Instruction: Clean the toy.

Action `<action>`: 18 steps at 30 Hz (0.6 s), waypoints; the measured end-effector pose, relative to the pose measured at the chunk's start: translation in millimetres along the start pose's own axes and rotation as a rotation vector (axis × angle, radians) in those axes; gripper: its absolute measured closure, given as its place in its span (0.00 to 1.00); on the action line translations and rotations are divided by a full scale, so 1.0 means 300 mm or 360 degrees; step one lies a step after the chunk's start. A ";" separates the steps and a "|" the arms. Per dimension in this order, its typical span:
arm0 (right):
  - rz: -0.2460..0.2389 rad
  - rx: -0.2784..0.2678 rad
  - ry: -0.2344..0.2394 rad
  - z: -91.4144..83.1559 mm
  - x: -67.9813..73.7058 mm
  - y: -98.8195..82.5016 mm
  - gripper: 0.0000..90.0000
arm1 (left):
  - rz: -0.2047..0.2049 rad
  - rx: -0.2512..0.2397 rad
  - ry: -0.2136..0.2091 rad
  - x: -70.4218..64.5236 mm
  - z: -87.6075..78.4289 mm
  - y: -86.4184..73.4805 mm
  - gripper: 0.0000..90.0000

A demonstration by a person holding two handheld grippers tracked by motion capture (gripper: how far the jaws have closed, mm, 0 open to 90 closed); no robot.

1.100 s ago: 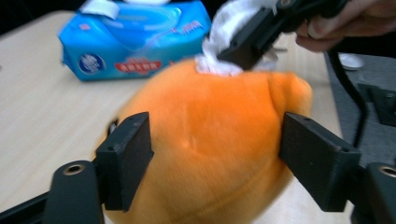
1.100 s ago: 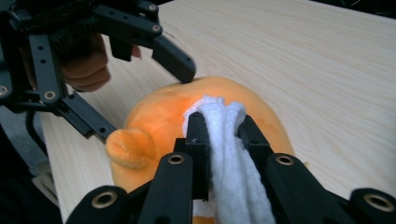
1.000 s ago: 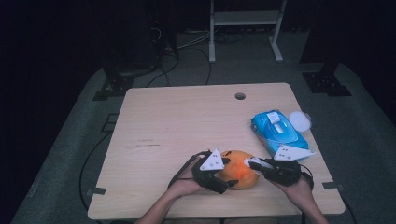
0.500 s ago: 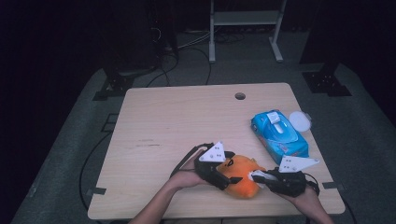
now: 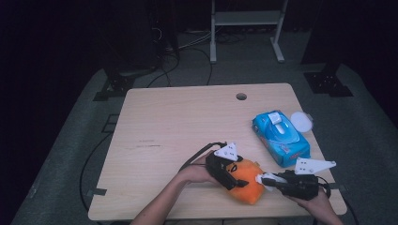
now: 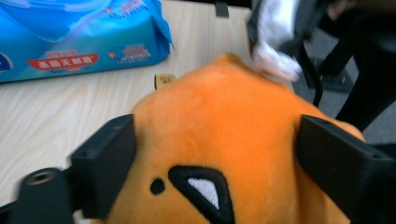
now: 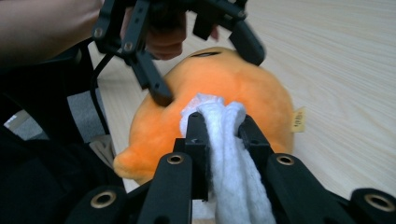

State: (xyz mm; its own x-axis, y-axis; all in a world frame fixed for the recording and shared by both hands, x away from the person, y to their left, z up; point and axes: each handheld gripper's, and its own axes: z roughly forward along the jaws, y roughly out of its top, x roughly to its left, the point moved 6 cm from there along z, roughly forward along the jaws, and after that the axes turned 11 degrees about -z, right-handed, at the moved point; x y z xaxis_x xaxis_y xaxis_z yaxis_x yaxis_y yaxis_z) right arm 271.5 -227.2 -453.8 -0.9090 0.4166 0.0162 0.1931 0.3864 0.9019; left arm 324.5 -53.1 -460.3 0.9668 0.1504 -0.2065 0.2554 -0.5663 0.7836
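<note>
An orange plush toy [image 5: 246, 185] with a black-and-white stitched face [image 6: 201, 186] sits at the table's front edge. My left gripper [image 5: 234, 180] is on it from the left, a black jaw pressed into each side of the plush [image 6: 224, 116]. Those jaws have just been opening wider, with the toy still between them. My right gripper [image 7: 219, 123] is shut on a white wipe [image 7: 229, 154], whose end touches the toy's orange back [image 7: 261, 98]. In the high view, the right gripper [image 5: 270, 180] comes in from the toy's right.
A blue pack of wet wipes [image 5: 280, 136] lies right of centre on the wooden table [image 5: 178, 122], with a white round lid [image 5: 301, 122] beside it. A cable hole [image 5: 241, 96] is near the far edge. The toy partly overhangs the front edge.
The toy and both grippers have moved toward the table's front edge. The right gripper with the wipe has shifted down along the toy's right side.
</note>
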 end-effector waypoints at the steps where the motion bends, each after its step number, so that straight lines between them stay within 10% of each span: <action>1: 0.0001 -0.0005 -0.0010 -0.003 -0.005 0.000 0.85 | 0.0009 0.0003 0.0010 -0.003 0.002 -0.003 0.24; 7: 0.0038 0.0014 -0.0108 -0.032 -0.047 -0.026 0.85 | -0.0095 -0.0044 0.0145 0.003 -0.023 0.004 0.49; 18: 0.0067 0.0237 -0.0285 -0.021 -0.122 -0.113 0.83 | -0.0227 -0.0174 0.0271 0.067 -0.123 -0.005 0.52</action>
State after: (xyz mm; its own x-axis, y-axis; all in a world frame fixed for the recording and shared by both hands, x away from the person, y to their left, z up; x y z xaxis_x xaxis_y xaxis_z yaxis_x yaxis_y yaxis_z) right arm 295.9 -260.8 -482.2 -0.8213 0.5694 -0.0364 0.2941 0.4771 0.8282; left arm 343.6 -19.2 -443.9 0.9045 0.3622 -0.2254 0.3790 -0.4397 0.8143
